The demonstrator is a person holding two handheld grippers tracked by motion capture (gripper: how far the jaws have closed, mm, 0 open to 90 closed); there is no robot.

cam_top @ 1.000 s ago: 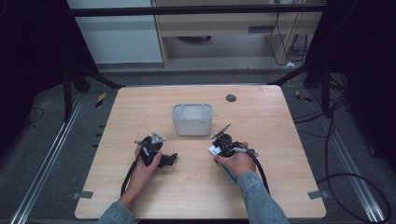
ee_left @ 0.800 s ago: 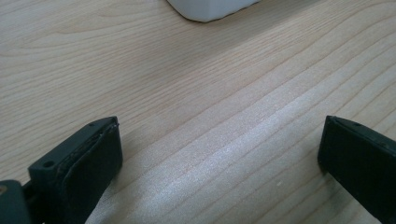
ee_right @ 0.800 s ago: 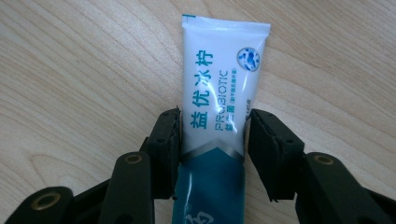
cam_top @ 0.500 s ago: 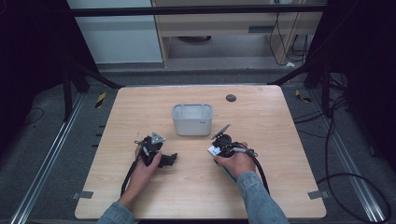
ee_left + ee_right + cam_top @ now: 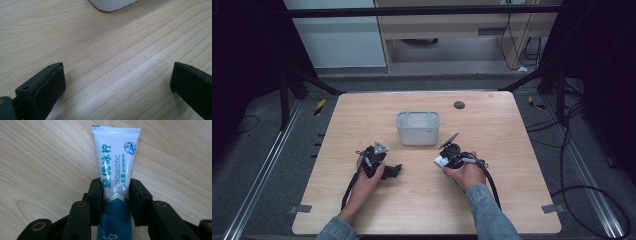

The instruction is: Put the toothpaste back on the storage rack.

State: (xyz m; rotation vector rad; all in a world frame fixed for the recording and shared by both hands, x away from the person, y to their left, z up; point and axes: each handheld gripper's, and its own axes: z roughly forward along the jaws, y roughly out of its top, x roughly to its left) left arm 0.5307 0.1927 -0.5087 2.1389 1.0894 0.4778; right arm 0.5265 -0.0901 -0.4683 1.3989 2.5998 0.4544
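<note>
Right gripper view: tube (image 5: pixel 115 162) clamped between right tool (image 5: pixel 115 195) jaws.

The high view looked forward and down from above the table's (image 5: pixel 512 130) near side. Each gripper view sat close over the wood; the left one shared the white bin (image 5: pixel 112 5) with the high view (image 5: pixel 417 128).

A light wooden table (image 5: pixel 512 200) stands on grey carpet (image 5: pixel 267 165). Behind it are a pale cabinet (image 5: pixel 337 40), dark curtains (image 5: pixel 242 60) and loose cables (image 5: pixel 582 150).
</note>
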